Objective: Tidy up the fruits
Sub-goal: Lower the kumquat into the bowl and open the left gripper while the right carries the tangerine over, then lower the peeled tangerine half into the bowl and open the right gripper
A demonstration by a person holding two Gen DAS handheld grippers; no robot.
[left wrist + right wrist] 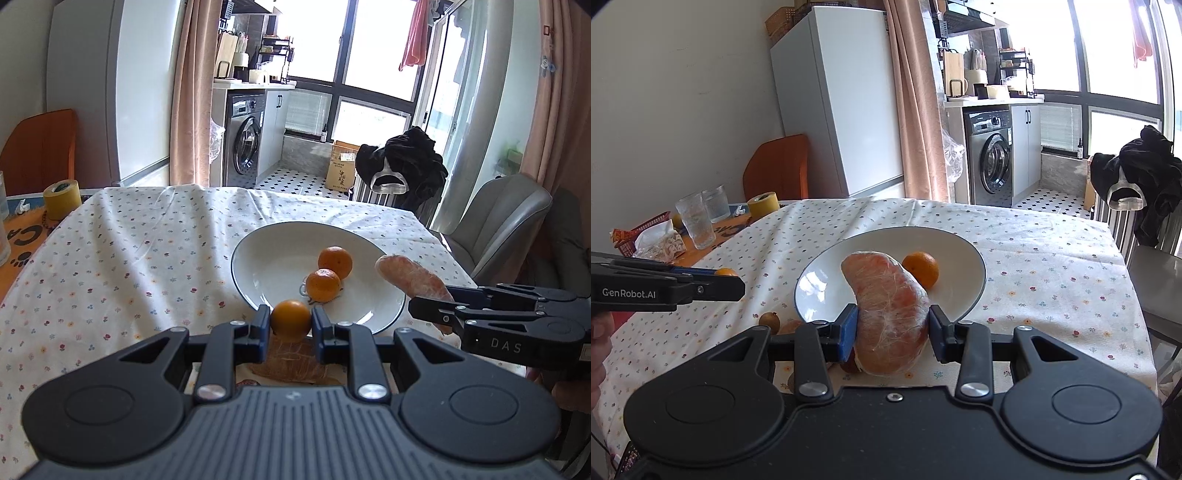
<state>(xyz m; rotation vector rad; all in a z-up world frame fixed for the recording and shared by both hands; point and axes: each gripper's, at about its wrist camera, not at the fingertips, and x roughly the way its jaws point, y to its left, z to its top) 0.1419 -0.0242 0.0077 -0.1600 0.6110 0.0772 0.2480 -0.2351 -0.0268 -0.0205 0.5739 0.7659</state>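
A: Nearest in left wrist view: left gripper point(290, 325), jaws closed on a small orange point(291, 319), held just short of the plate's near rim. What lies under it?

B: A second wrapped pomelo segment point(291, 365) on the floral tablecloth point(122, 266), directly beneath the fingers; partly hidden by the gripper body, so its full outline is unclear.

A: Right gripper point(893, 328)?

B: Clamped on a large plastic-wrapped pomelo segment point(888, 314), blue pads pressing both sides. Segment is tilted, its far end over the plate's near half. In left wrist view it sits at the plate's right edge.

A: Near items, right wrist view?

B: Two or three small brown fruits point(769, 320) on the cloth just left of the gripper, beside the plate rim; possibly longans, too small to confirm.

A: Mid-distance?

B: White plate point(258, 258) w/ dark rim, centre of table. Two oranges point(328, 275) inside, touching, right of centre.

A: Farther back?

B: Table's left end: yellow tape roll point(62, 199), two glass tumblers point(701, 218), red basket point(639, 230) w/ wrappers. Beyond: orange chair point(777, 170), white fridge point(846, 99), washing machine point(990, 158), dark clothing on a chair point(406, 162), windows.
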